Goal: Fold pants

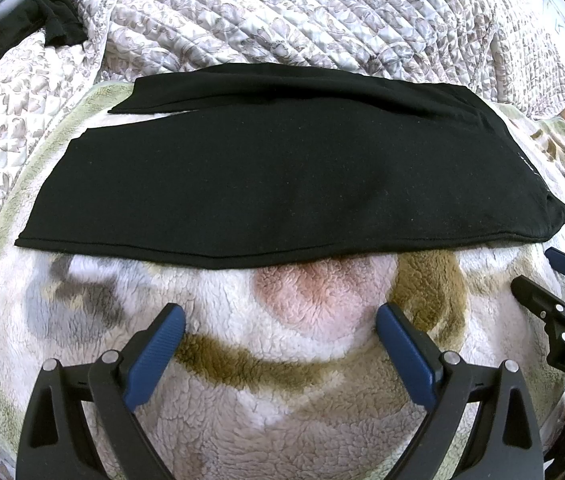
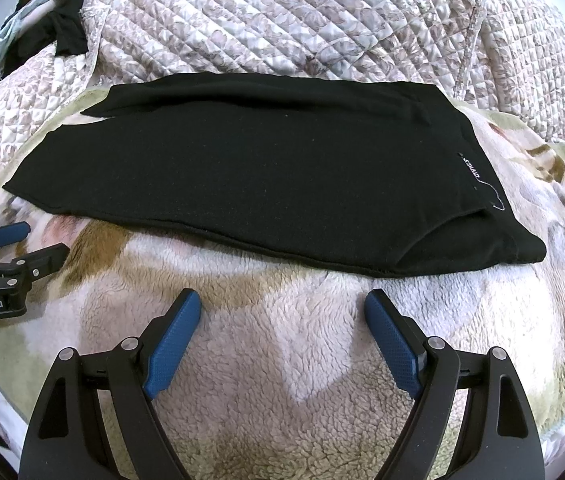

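Both of your grippers hover over the fleece blanket with nothing between their fingers. Your left gripper has its jaws spread wide, blue pads facing each other across bare fleece, and your right gripper is spread the same way, also empty. Each one sits just short of the near hem of the pants, not touching the cloth.

You have the black pants lying flat across the blanket, running side to side, with one leg laid over the other. The leg ends point to your left, where the upper leg's hem sits a little back from the lower one and a sliver of blanket shows between them. The waist end is to your right, where a small white printed label shows near the edge, and a flap of cloth is turned over at the near right corner.

From your left wrist view, your right gripper pokes in at the right edge, close to the waist corner. From your right wrist view, your left gripper comes in at the left edge, beside the leg hems.

Beyond the pants you have a quilted floral bedspread bunched up, and a dark garment lies at the far left corner.
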